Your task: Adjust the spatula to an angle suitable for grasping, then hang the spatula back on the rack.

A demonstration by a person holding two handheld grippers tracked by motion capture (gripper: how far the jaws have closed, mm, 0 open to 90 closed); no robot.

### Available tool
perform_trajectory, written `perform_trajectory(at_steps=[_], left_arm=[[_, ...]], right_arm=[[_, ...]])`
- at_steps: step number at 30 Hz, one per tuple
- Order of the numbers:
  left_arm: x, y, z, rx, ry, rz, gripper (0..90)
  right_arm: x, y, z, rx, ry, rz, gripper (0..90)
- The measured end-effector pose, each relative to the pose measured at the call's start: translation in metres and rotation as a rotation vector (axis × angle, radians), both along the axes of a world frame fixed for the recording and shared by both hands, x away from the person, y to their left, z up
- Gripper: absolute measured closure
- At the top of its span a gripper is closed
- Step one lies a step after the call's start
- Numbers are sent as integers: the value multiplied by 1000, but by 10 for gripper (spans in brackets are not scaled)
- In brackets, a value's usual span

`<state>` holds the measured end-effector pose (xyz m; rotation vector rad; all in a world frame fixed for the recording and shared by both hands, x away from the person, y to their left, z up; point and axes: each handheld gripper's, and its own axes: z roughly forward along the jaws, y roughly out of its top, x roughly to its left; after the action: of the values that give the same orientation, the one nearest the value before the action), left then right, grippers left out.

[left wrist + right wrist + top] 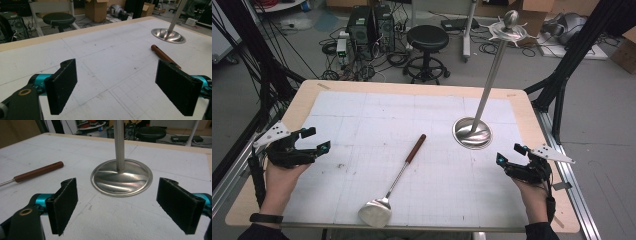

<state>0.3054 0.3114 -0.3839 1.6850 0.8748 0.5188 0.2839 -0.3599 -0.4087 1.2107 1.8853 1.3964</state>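
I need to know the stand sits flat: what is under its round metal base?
The stand's base rests directly on the white gridded sheet covering the wooden table. Nothing pokes out at its rim; whatever lies beneath the base itself is covered.

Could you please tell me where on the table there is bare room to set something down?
The white gridded mat is bare across its far left, between the far edge and the wooden-handled steel ladle. Another free strip lies between the ladle and the right gripper. It is crowded around the steel pole stand's round base, close to the ladle's handle.

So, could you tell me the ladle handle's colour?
Reddish brown handle, best in the right gripper view.
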Motion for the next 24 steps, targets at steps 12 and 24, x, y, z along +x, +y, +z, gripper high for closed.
perform_trajectory(at_steps=[12,24], left_arm=[[-1,-7,3,11,2,-14,183],[0,-7,3,7,12,-16,184]], right_arm=[[-1,-2,1,4,-2,-2,167],[-2,0,2,4,-3,-4,167]])
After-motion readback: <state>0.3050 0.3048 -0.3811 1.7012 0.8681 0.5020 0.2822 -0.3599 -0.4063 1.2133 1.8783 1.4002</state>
